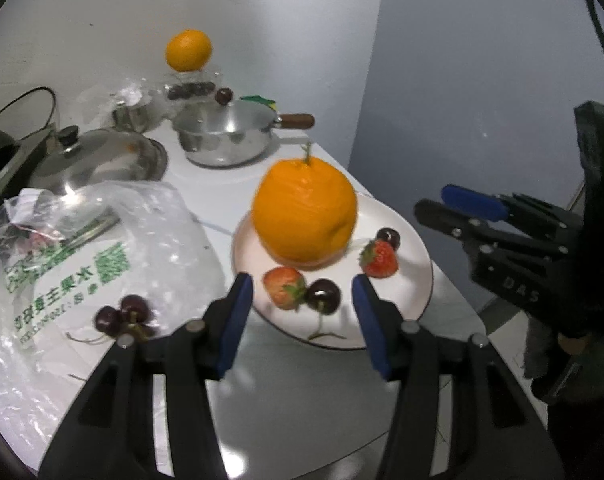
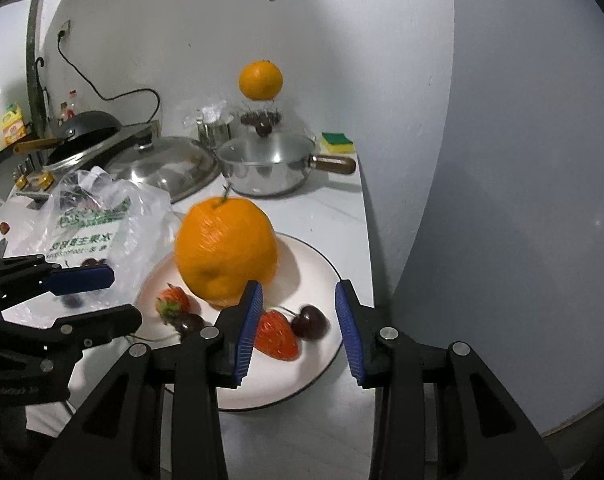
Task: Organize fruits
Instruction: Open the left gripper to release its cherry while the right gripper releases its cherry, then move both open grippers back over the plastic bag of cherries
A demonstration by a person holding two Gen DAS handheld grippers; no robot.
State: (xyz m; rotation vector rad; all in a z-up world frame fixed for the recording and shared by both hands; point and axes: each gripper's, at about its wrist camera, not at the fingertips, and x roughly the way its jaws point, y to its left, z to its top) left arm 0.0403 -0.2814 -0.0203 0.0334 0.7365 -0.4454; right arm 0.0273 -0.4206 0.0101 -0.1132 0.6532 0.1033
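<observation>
A white plate (image 1: 414, 280) (image 2: 285, 380) at the counter's right edge holds a large orange (image 1: 306, 212) (image 2: 225, 252), two strawberries (image 1: 283, 286) (image 1: 380, 258) and two dark cherries (image 1: 324, 294) (image 1: 388, 238). My left gripper (image 1: 304, 322) hangs open above the plate's near rim, with nothing between its blue pads. My right gripper (image 2: 299, 330) is open too, above a strawberry (image 2: 275, 334) and a cherry (image 2: 310, 322) that rest on the plate. From each wrist I see the other gripper (image 1: 430, 200) (image 2: 125, 296) beside the plate. A second orange (image 1: 188, 50) (image 2: 260, 80) sits on a glass container at the back.
A clear plastic bag (image 1: 101, 248) (image 2: 97, 224) with green print lies left of the plate, with cherries (image 1: 123, 316) on it. Behind stand a steel saucepan (image 1: 225, 136) (image 2: 267, 168), a steel lid (image 1: 97, 156) and a sponge (image 2: 337, 142). The counter ends just right of the plate.
</observation>
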